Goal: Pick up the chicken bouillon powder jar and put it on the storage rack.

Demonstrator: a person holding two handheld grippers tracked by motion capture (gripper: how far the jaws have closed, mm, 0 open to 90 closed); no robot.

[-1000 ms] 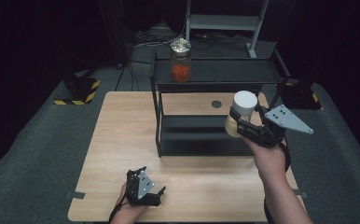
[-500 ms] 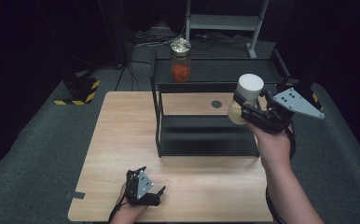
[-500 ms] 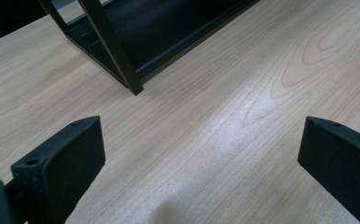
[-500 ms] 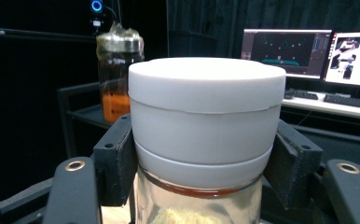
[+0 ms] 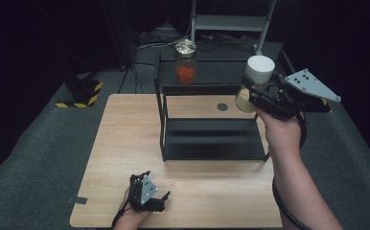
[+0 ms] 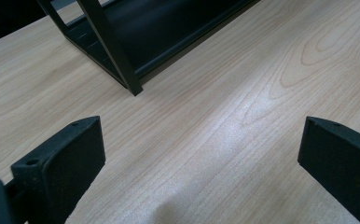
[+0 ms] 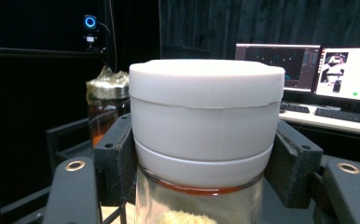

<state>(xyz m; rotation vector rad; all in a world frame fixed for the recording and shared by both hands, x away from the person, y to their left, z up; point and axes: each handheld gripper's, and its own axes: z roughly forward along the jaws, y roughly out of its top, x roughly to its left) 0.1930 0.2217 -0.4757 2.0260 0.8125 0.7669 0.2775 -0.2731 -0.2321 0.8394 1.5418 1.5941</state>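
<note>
Jar contents sit cut off below the white-lidded jar; right gripper pinches its lid at the rack's right end. Left gripper rests spread.

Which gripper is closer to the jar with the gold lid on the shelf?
Right. The right gripper hangs beside the rack's top, right of the gold-lidded jar; the left gripper rests at the table's near edge.
</note>
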